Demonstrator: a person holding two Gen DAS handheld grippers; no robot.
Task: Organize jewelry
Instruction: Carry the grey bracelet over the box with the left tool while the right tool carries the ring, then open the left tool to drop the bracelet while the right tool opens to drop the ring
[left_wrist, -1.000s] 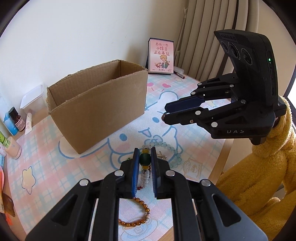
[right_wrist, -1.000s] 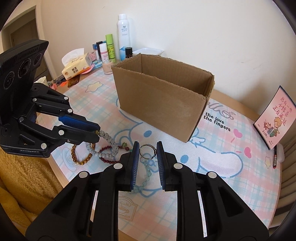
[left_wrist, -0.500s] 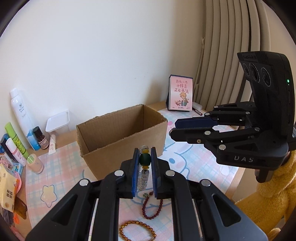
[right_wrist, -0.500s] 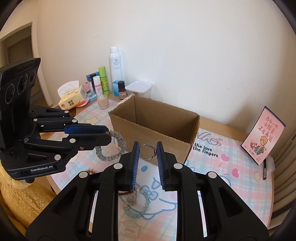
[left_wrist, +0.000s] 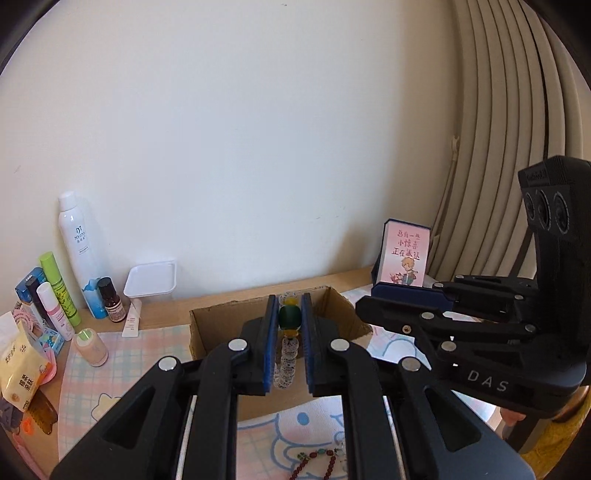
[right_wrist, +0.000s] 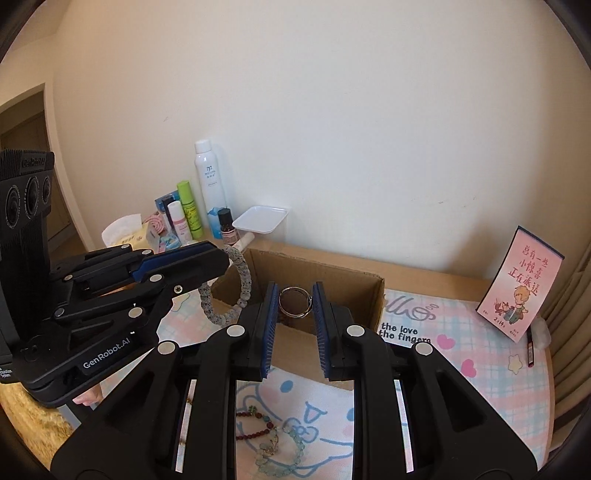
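Observation:
My left gripper (left_wrist: 289, 301) is shut on a grey speckled bead bracelet (left_wrist: 288, 354) with a green bead, held up in front of the open cardboard box (left_wrist: 221, 334). The bracelet hangs as a loop in the right wrist view (right_wrist: 236, 291). My right gripper (right_wrist: 294, 288) is shut on a silver ring (right_wrist: 294, 302), held above the box (right_wrist: 365, 295). A dark red bead bracelet (right_wrist: 258, 428) and a pale green bead bracelet (right_wrist: 291, 454) lie on the mat below. The red one also shows in the left wrist view (left_wrist: 317, 463).
The box stands on a pink and blue cartoon mat (right_wrist: 461, 354). Bottles and tubes (left_wrist: 70, 273), a white plastic tub (left_wrist: 149, 280) and snack packs (left_wrist: 22, 369) crowd the back left. A pink card (right_wrist: 521, 288) leans at the back right by a curtain.
Both grippers have risen and moved toward the box, carrying the grey bracelet and the ring. The box top now lies just under the fingertips.

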